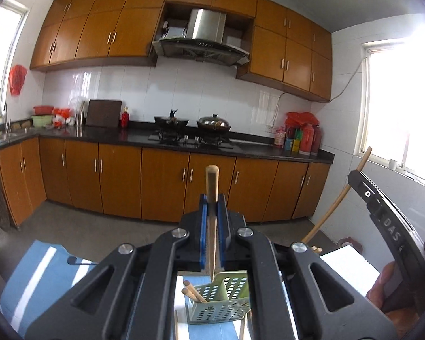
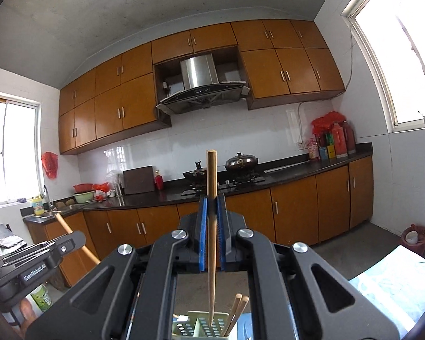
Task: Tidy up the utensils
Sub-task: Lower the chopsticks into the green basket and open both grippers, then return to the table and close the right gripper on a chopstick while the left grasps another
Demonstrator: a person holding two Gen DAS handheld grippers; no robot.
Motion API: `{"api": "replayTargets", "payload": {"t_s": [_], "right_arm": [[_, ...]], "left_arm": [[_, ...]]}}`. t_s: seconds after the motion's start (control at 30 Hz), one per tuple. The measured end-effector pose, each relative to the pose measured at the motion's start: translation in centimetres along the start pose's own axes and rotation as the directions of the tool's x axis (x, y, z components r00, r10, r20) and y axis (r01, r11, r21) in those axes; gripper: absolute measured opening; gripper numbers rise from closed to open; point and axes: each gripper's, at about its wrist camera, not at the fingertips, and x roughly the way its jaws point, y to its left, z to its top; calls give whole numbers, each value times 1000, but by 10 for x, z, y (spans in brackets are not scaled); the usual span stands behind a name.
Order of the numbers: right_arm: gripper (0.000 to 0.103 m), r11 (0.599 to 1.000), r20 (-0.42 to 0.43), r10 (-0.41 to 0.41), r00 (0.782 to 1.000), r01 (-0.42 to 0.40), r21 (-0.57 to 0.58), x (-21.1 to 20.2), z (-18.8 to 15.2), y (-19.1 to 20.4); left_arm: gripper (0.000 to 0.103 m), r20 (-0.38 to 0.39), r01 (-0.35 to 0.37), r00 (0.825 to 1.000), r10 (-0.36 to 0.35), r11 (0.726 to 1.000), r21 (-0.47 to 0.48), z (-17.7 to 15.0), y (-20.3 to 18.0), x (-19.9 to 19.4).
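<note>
Both chopsticks (image 1: 212, 195) (image 2: 211, 187) gripped upright, seemingly clear above holder rim (image 1: 226, 280).

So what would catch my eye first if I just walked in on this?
Probably the two black grippers, each clamped on one upright wooden chopstick: the left gripper and the right gripper. Just below them stands a green perforated holder with two chopsticks already in it. Behind runs a kitchen of orange-brown cabinets with a steel range hood.

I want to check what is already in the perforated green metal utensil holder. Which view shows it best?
The left wrist view: the perforated green metal utensil holder shows its rim, divider, front wall and two wooden chopsticks. The right wrist view catches only its top edge.
</note>
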Motion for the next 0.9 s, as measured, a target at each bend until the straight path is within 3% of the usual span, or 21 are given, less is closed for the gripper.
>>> {"api": "replayTargets", "payload": {"t_s": [0.27, 0.5, 0.83, 0.9], "right_arm": [[7, 1000, -117, -16, 993, 15, -6, 27, -44, -1], [10, 1000, -161, -20, 987, 19, -13, 20, -51, -4], [10, 997, -156, -79, 985, 78, -12, -31, -28, -27], [20, 995, -178, -103, 979, 100, -25, -44, -31, -33]], "left_arm": [[8, -78, 13, 997, -13, 1000, -3, -30, 14, 34], [9, -129, 11, 992, -14, 1000, -22, -40, 22, 42], [16, -94, -8, 996, 5, 1000, -29, -30, 25, -5], [21, -93, -17, 996, 14, 1000, -24, -32, 29, -23]]}}
